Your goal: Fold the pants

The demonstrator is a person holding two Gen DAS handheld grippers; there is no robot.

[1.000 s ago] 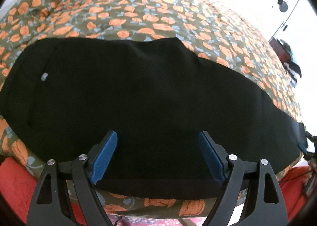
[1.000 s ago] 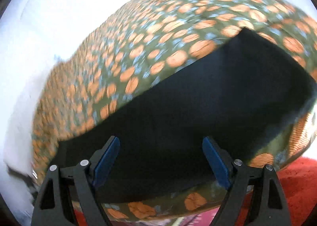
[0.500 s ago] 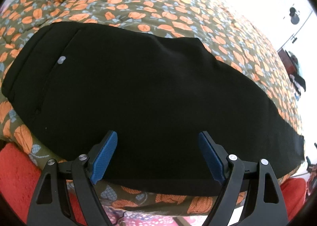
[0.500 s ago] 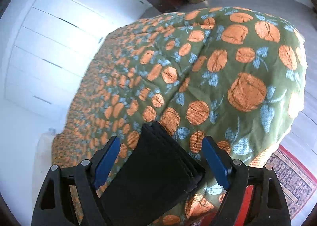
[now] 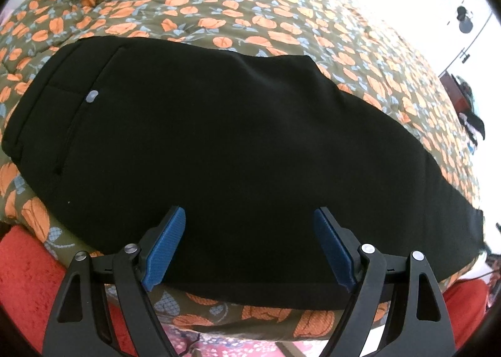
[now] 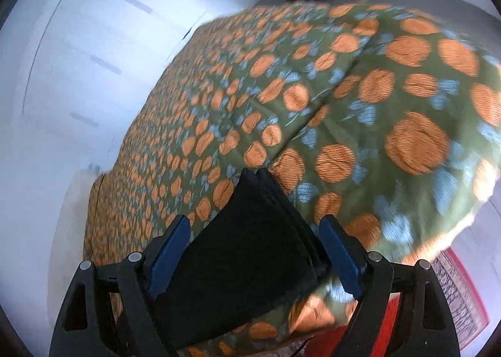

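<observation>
My left gripper (image 5: 249,244) stands with its jaws wide apart and nothing between the blue ribbed pads (image 5: 164,247); it looks steeply down over the near edge of the pants (image 5: 219,144), about mid-length. I judge I have it there to take that edge for the next fold.

My right gripper (image 6: 255,253) is likewise spread. The cuff end of the pants (image 6: 247,241) lies in the gap, but I see clear space beside each pad, so I read no grip. I judge it is lined up to lift the cuffs toward the waist.

The pants are black, matte, a smooth knit or woven cloth. They lie flat, already doubled leg on leg: stacked layer edges show at the cuff. The waistband, a pocket slit and a small pale button (image 5: 91,96) lie at the far left of the left view.

They rest along the near side of a bedspread (image 5: 250,2), olive with orange and pale blue print, quilted and soft. Below is a red rug (image 5: 28,281). White panelled doors (image 6: 94,59) stand beyond.
</observation>
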